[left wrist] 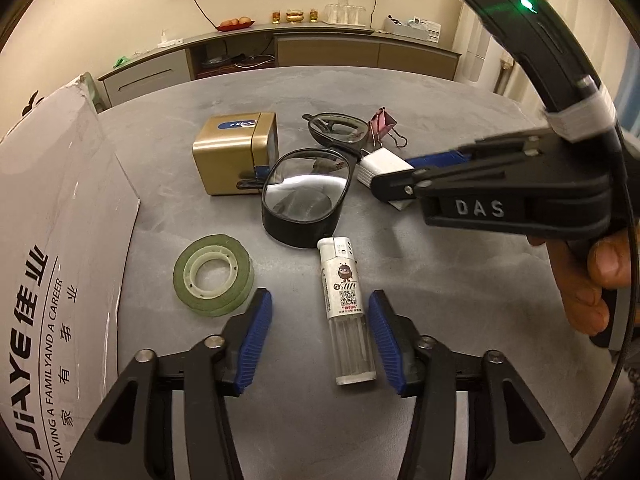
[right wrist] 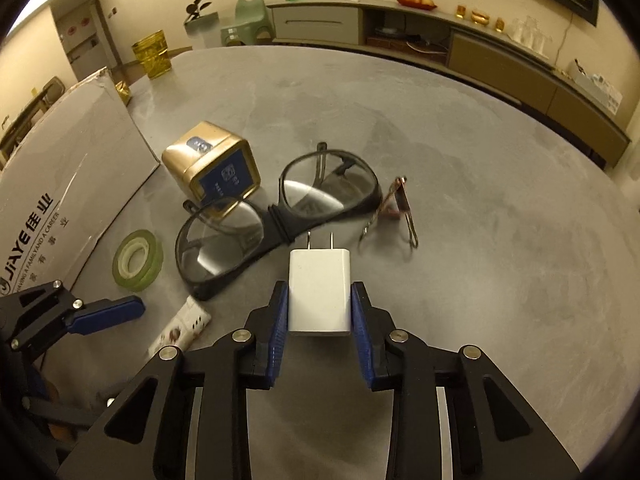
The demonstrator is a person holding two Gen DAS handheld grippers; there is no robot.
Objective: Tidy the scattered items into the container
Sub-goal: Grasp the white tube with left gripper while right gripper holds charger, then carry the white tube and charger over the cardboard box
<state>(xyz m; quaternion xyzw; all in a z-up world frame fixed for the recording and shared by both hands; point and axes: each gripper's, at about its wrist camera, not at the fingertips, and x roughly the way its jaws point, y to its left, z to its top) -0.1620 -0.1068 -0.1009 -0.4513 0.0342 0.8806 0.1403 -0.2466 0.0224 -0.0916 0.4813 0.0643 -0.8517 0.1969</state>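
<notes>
The right gripper [right wrist: 319,312] is closed on the white charger [right wrist: 319,292]; its blue pads [right wrist: 280,320] press on both sides of the charger, and the two metal pins point forward, away from the tool. I cannot tell if the charger is already lifted or touches the grey table [right wrist: 480,200]. Just ahead of it lie the goggles [right wrist: 280,208], and ahead to the right the pink binder clip [right wrist: 400,204]. The gold tin [right wrist: 212,164] stands further ahead to the left.

The left gripper [left wrist: 320,340] is wide open and holds nothing. The lighter [left wrist: 346,312] lies between its fingers, nearer to the right one, but no pad touches it. The green tape roll [left wrist: 214,278] lies ahead to the left of this tool.

The cardboard box [left wrist: 60,220], I think the container, stands at the far left of both tools.

I judge that the step in hand is picking up the charger, with the lighter next. The next move calls for carrying the charger left over the goggles and the tin, above the box wall, and then opening the fingers.
</notes>
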